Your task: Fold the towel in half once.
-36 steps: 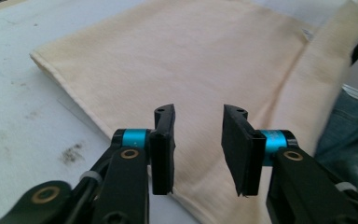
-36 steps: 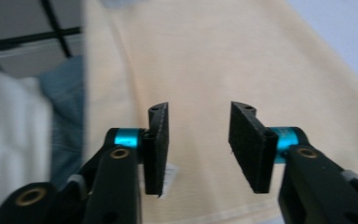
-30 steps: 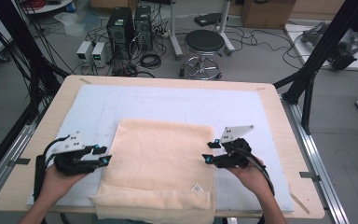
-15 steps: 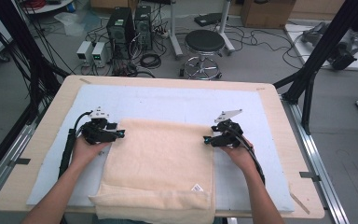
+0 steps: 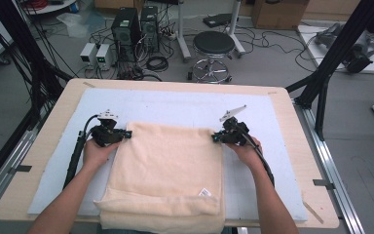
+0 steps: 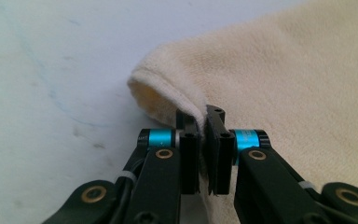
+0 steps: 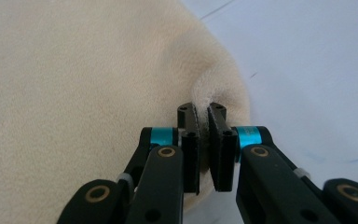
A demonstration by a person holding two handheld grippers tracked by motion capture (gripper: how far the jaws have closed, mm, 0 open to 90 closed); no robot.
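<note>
Two grippers, left gripper [image 5: 126, 134] and right gripper [image 5: 215, 138], pinch the towel's [image 5: 168, 170] top corners; we lift both evenly together.

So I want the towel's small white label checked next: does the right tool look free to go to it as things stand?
Probably not yet. The right tool is shut on the towel at its far right corner; the label lies bare near the front edge, so only that grip holds it back.
</note>
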